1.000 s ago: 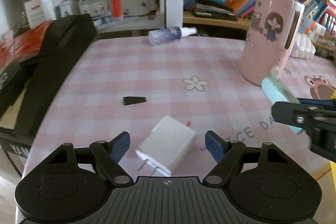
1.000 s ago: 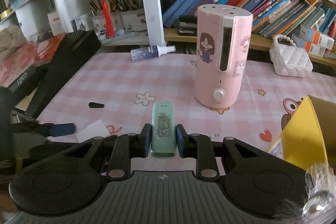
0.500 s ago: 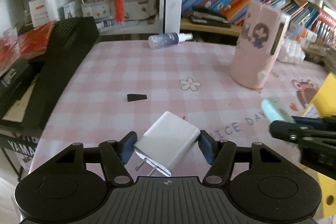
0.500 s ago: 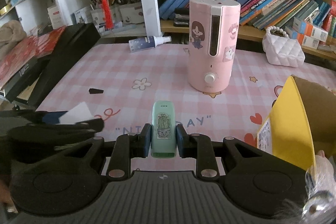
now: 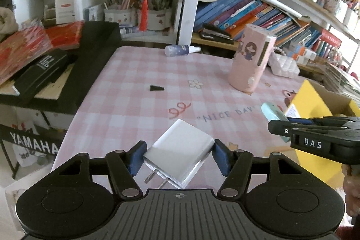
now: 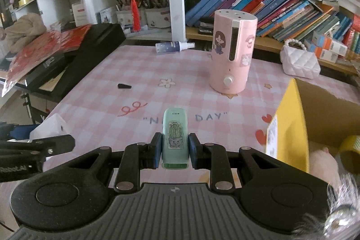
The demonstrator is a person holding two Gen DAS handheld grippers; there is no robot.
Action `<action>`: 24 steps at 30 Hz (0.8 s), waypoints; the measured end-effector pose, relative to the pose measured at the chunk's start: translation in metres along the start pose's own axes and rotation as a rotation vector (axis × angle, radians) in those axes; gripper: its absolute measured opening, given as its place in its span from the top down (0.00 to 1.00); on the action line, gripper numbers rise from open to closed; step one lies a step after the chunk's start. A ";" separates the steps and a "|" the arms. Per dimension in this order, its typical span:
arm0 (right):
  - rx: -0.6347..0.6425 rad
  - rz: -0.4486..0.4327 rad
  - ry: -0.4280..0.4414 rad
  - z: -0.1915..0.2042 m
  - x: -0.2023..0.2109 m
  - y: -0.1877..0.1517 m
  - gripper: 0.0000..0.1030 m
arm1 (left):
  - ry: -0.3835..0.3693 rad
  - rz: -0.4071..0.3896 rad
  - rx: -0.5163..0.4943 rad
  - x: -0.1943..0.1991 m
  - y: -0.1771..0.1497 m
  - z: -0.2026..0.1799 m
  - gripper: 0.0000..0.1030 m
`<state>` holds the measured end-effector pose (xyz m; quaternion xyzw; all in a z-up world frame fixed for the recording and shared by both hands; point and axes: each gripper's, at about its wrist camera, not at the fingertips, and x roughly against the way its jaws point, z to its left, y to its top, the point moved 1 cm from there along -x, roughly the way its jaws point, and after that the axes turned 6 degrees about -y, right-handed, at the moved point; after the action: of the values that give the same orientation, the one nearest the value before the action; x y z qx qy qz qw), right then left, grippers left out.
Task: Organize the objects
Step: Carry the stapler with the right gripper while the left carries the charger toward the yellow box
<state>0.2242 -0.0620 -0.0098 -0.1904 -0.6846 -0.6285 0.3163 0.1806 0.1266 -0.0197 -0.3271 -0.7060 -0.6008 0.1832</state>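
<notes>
Left claw [image 5: 177, 158] pinching white charger [image 5: 180, 153] between blue pads, prongs toward camera, lifted clear of pink checked tabletop [image 5: 139, 73]; small black piece [image 5: 156, 88] lying alone mid-cloth, spray bottle [image 5: 181, 50] on its side at far edge. Pink humidifier [image 6: 231, 53] upright right of centre, white quilted bag [image 6: 300, 61] just beyond it by the shelf. Right claw [image 6: 175, 151] clamped on mint-green cactus-sticker gadget [image 6: 175, 134], held above tabletop near the "NICE DAY" lettering, yellow cardboard box [image 6: 290, 118] open at far right.
</notes>
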 end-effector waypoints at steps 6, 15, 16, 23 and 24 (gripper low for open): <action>-0.036 0.010 -0.032 0.003 0.025 -0.023 0.78 | -0.019 -0.013 -0.018 0.025 -0.017 -0.004 0.39; -0.074 -0.008 -0.062 0.016 0.071 -0.056 0.78 | -0.056 -0.024 -0.059 0.067 -0.051 -0.013 0.39; -0.078 -0.011 -0.065 0.018 0.077 -0.060 0.78 | -0.058 -0.026 -0.062 0.071 -0.053 -0.013 0.39; -0.100 -0.022 -0.090 0.025 0.113 -0.090 0.78 | -0.085 -0.027 -0.081 0.100 -0.078 -0.021 0.39; -0.104 -0.020 -0.095 0.025 0.117 -0.095 0.78 | -0.092 -0.025 -0.085 0.102 -0.081 -0.023 0.39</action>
<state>0.0719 -0.0663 -0.0020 -0.2295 -0.6671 -0.6566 0.2669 0.0492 0.1242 -0.0073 -0.3531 -0.6913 -0.6170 0.1292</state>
